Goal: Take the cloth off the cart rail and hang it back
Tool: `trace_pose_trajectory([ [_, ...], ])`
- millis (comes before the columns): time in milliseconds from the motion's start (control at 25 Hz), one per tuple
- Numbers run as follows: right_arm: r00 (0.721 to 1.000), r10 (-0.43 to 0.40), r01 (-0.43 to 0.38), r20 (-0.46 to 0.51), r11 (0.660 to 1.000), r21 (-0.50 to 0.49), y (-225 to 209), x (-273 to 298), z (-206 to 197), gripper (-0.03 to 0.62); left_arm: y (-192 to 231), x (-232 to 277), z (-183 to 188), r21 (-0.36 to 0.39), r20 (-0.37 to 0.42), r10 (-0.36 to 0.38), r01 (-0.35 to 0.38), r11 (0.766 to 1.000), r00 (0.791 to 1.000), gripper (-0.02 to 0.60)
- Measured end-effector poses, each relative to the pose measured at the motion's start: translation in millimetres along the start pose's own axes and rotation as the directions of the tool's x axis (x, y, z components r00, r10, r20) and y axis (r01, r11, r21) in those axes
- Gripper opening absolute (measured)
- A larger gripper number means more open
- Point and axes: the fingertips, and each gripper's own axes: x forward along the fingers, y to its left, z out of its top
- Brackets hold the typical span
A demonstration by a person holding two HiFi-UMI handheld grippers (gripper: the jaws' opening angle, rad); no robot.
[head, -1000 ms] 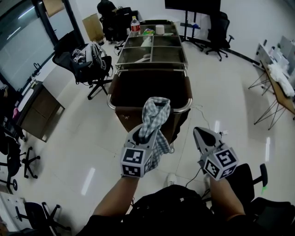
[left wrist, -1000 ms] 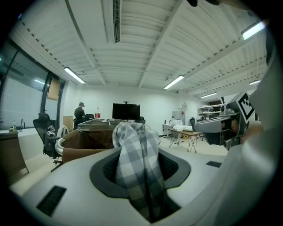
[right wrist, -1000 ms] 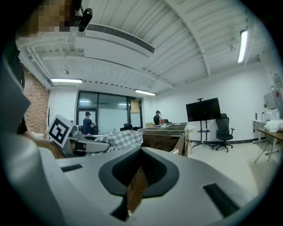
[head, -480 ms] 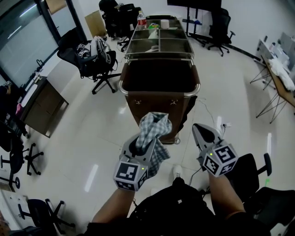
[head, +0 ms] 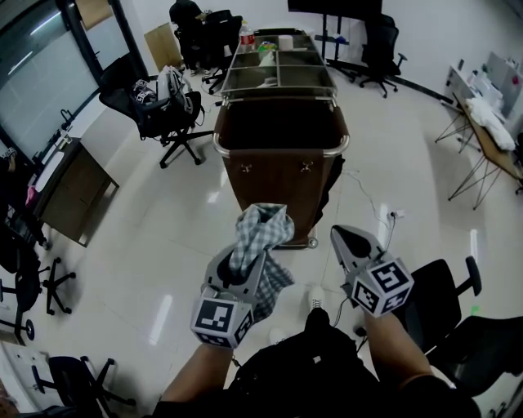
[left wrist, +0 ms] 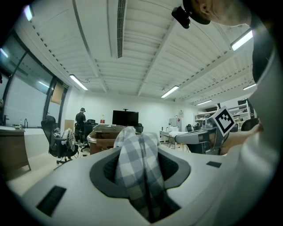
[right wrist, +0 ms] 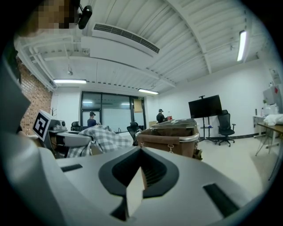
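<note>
An office — swivel chairs [head: 135,102] upper left, a folding desk [head: 484,140] at right, a big screen [head: 335,6] top centre.

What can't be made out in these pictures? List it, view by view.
Left gripper view: the inner faces of the left claw, covered by the cloth.
Left gripper view: most of the cart, behind the cloth.
Head view: small items on top of the cart, too small to name.

**A:** Any readable text or labels?

**B:** None. The cubes on my left gripper [head: 248,263] and right gripper [head: 341,236] carry only square black-and-white patterns, no characters. Bottle [head: 243,34] on the cart [head: 282,175] far ahead: label too small.
</note>
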Motion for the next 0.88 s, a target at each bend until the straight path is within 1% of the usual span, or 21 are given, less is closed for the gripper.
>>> trace_pose_trajectory([
  [120, 1.0, -0.006, 0.006, -0.001, 1.0, -0.003, 6.4, -7.6, -1.7, 0.014, -6.3, -10.7, 4.6, -0.001, 0.016, -0.005, 0.005, 1.0, 1.0, 0.153],
  [240, 1.0, -0.004, 0.004, 0.003, 1.0, -0.01, 14.8, -14.0, -1.5, 0.014, -7.1, -18.8, 4.5, 0.028, 0.035, -0.005, 0.004, 1.0, 0.999, 0.153],
  [360, 1.0, -0.003, 0.004, 0.007, 1.0, -0.018, 22.5, -19.8, -1.1, 0.014, -10.4, -25.1, 8.0, 0.023, 0.05, -0.004, 0.003, 1.0, 0.999, 0.153],
  [600, 1.0, -0.018, 0.018, 0.018, 1.0, -0.017, 25.9, -31.9, 0.3, 0.014, -22.4, -32.9, 15.2, 0.02, 0.058, -0.018, 0.017, 1.0, 0.998, 0.153],
  [680, 1.0, -0.023, 0.023, 0.021, 1.0, -0.016, 26.6, -34.3, 0.4, 0.014, -23.4, -34.9, 14.6, 0.028, 0.062, -0.022, 0.02, 0.999, 0.998, 0.153],
  [880, 0.999, -0.031, 0.031, 0.021, 0.999, -0.013, 29.7, -38.4, 0.3, 0.014, -26.5, -38.2, 12.9, 0.017, 0.054, -0.027, 0.026, 1.0, 0.998, 0.153],
])
